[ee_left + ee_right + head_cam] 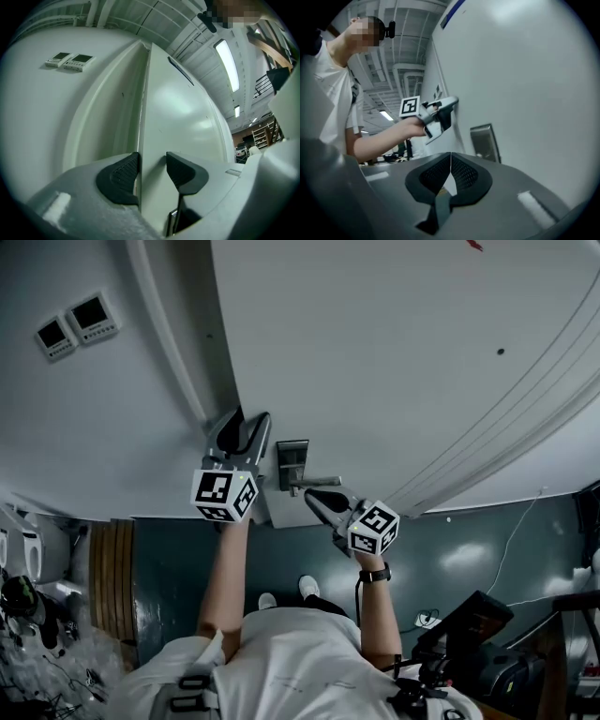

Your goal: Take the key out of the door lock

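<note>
Straddling the free edge of the door (403,352), the left gripper (240,432) stands spread, one pad on each side and no clear squeeze, so it seems only to steady the panel. Next comes the lock plate (292,462) with its lever handle (316,486). The key should sit there, but no view shows it. The right gripper (317,498), just under the lever, is pressed together and empty. This looks like the approach: it must open, find the key head, pinch it and pull straight out. Only the head view shows the lever, while the right gripper view shows the plate face-on.
</note>
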Available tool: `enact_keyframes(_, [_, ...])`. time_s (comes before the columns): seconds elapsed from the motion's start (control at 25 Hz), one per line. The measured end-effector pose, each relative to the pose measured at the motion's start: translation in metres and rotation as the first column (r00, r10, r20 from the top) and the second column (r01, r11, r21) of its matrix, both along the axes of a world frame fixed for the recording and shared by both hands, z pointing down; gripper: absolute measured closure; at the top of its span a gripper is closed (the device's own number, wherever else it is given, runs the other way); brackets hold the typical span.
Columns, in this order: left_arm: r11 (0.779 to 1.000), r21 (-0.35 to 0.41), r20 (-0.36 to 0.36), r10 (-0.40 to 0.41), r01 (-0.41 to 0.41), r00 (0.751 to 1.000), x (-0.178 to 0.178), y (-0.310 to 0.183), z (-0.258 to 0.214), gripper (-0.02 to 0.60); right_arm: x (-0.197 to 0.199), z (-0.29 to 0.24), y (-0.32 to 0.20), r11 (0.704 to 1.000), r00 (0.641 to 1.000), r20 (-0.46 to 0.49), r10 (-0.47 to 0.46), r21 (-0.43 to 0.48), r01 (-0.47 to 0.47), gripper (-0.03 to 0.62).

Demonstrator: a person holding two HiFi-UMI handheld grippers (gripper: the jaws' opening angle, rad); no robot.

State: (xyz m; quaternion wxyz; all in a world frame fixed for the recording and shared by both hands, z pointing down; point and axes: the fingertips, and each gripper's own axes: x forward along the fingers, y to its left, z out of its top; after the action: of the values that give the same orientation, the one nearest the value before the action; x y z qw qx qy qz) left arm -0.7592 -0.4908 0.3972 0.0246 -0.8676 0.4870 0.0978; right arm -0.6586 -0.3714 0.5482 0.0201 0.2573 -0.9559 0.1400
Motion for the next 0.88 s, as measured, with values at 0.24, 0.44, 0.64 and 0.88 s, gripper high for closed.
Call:
enact_keyframes(0.24, [1.000,0.018,-0.010,0.006,-0.006,1.000,0.003,-0.001,0.001,0.390,-0.024,0.099,0.019,0.957,0.993,0.035,-0.109,-0.267,0.114,0.488])
enact_keyframes(0.44, [1.000,0.024,-0.034,0.009,-0.008,0.999,0.003,0.005,0.002,0.390,-0.020,0.144,-0.007,0.891,0.988,0.136,0.075,-0.454,-0.005,0.444])
enact_keyframes(0.64, [1.000,0.010,-0.038,0.018,-0.018,0.999,0.003,0.007,0.007,0.397,-0.011,0.169,-0.026,0.824,0.961,0.181,0.209,-0.562,-0.074,0.486])
enact_keyframes(0.88, [1.000,-0.025,-0.018,0.012,-0.013,1.000,-0.001,0.008,0.019,0.410,-0.011,0.176,-0.029,0.802,0.944,0.230,0.237,-0.594,-0.057,0.540])
